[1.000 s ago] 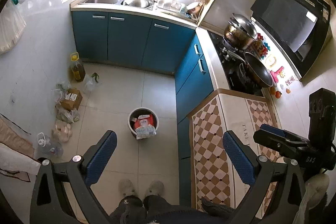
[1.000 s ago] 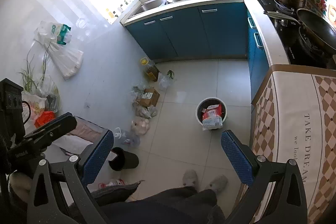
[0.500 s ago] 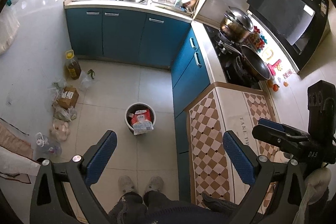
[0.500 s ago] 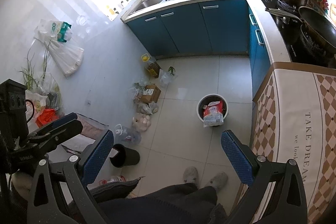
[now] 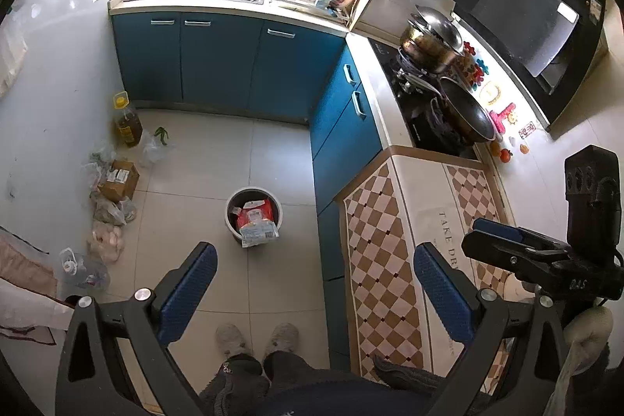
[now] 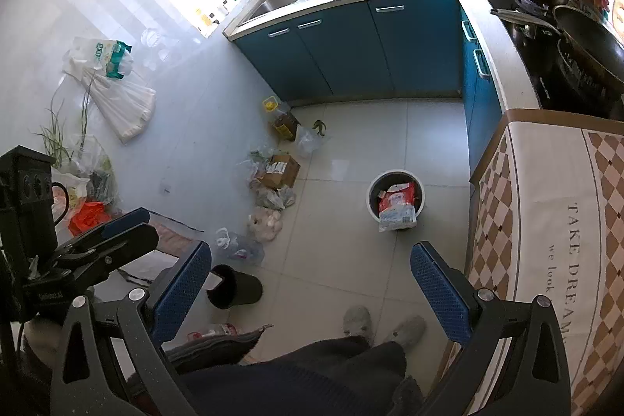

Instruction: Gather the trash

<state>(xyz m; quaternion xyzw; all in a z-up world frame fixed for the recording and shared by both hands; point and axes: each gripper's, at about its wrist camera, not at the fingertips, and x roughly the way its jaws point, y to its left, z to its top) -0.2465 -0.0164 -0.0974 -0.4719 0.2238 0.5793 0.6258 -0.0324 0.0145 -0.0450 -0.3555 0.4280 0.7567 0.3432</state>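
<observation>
Both wrist views have shifted slightly over the last second: the white bin sits a bit higher and further out in each frame, so the grippers have pulled up and back, not toward anything. Left gripper has jaws wide apart, nothing between them; right gripper the same, empty. Bin stands on the floor tiles in front of the blue cabinets, with a red-and-white wrapper draped over its near rim, half in, half out. More loose stuff lies left of the bin along the wall: cardboard box, plastic bags, oil bottle; a black cup lies tipped over nearer the person's slippers. My read: no pickup started, still surveying; the hanging wrapper looks like the nearest target.
</observation>
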